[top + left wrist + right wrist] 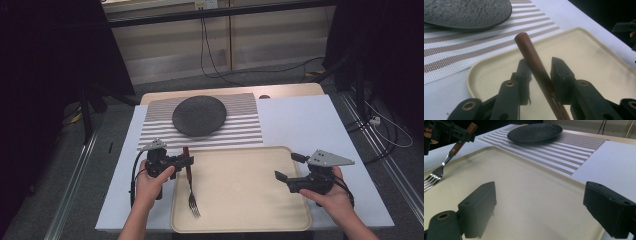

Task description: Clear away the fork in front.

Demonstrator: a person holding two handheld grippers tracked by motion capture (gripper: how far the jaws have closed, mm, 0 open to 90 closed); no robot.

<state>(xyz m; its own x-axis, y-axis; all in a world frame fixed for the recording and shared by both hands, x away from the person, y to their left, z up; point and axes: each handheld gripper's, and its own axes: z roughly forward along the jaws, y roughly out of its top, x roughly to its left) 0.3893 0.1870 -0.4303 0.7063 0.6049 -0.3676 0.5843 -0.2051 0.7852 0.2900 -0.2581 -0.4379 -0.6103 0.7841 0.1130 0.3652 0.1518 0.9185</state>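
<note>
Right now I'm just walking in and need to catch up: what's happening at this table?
A person works with two handheld grippers over a beige tray. The left gripper has a fork by its brown handle, tines resting on the tray; its jaws stand slightly apart around the handle. The right gripper is open, holding nothing. A dark plate sits on the striped mat beyond.

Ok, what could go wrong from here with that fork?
The left gripper has the fork by its wooden handle, but a gap shows beside the handle, so it could slip or roll. Its tines sit low over the tray and might snag its rim on the way to the plate.
</note>
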